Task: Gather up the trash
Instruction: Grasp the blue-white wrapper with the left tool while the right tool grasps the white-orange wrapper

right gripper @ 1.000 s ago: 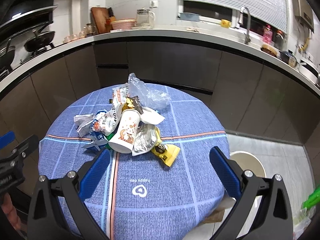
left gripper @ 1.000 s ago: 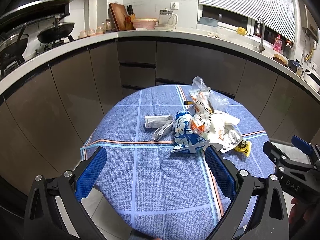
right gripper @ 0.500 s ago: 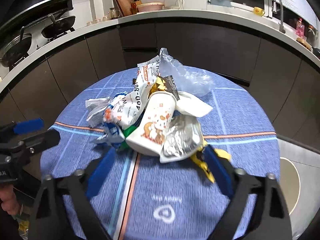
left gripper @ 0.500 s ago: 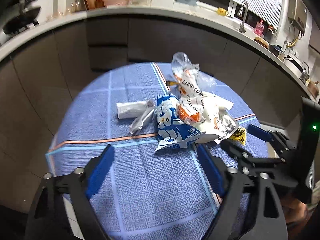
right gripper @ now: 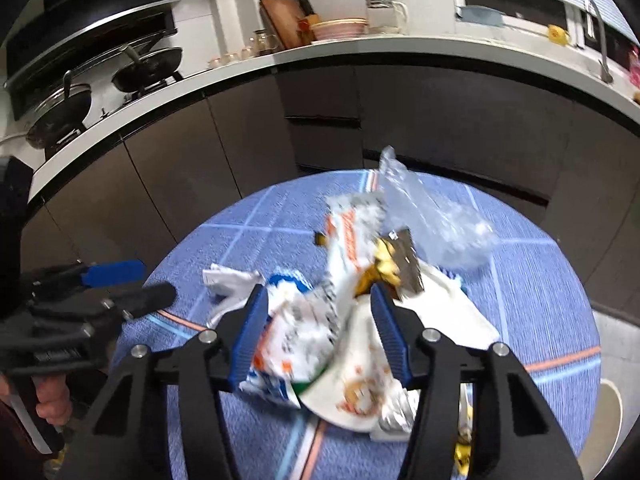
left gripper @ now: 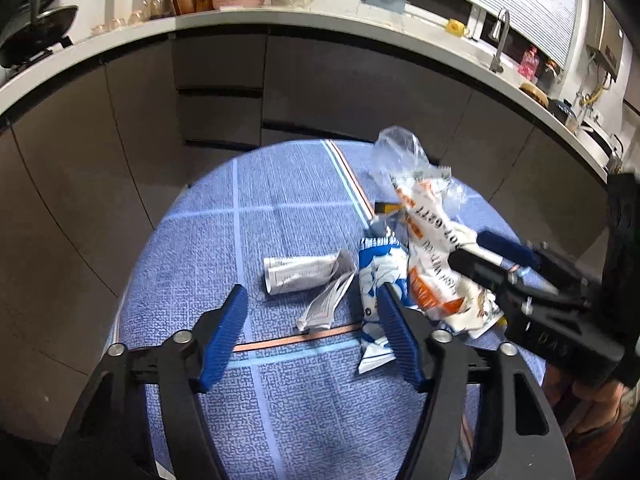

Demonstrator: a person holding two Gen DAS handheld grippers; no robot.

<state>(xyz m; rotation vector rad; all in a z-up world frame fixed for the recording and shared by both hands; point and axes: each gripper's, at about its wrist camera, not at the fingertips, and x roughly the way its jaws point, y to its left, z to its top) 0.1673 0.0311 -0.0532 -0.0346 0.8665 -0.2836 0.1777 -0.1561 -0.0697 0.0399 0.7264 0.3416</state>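
Observation:
A heap of trash lies on the round table's blue cloth (left gripper: 280, 200). It holds a white-and-orange wrapper (left gripper: 428, 248) (right gripper: 348, 240), a blue-and-white bag (left gripper: 378, 276), a paper cup (right gripper: 352, 368) and a clear plastic bag (right gripper: 432, 216). My left gripper (left gripper: 312, 300) hovers over crumpled white paper (left gripper: 300, 276); its jaws are closing with the paper between them, untouched. My right gripper (right gripper: 318, 300) straddles the wrapper and cup, and its jaws are also closing, not visibly pressing. Each gripper shows in the other's view: the right gripper (left gripper: 492, 256) and the left gripper (right gripper: 128, 284).
Dark cabinets (left gripper: 328, 80) and a white counter (right gripper: 360, 48) curve behind the table. Pans (right gripper: 148, 64) sit on the stove at the left. A white bin (right gripper: 608, 412) stands on the floor to the right. A hand (right gripper: 52, 400) grips the left tool's handle.
Both grippers have moved forward and down onto the trash heap, and both pairs of jaws have narrowed. The left now frames the white paper; the right frames the wrapper and cup.

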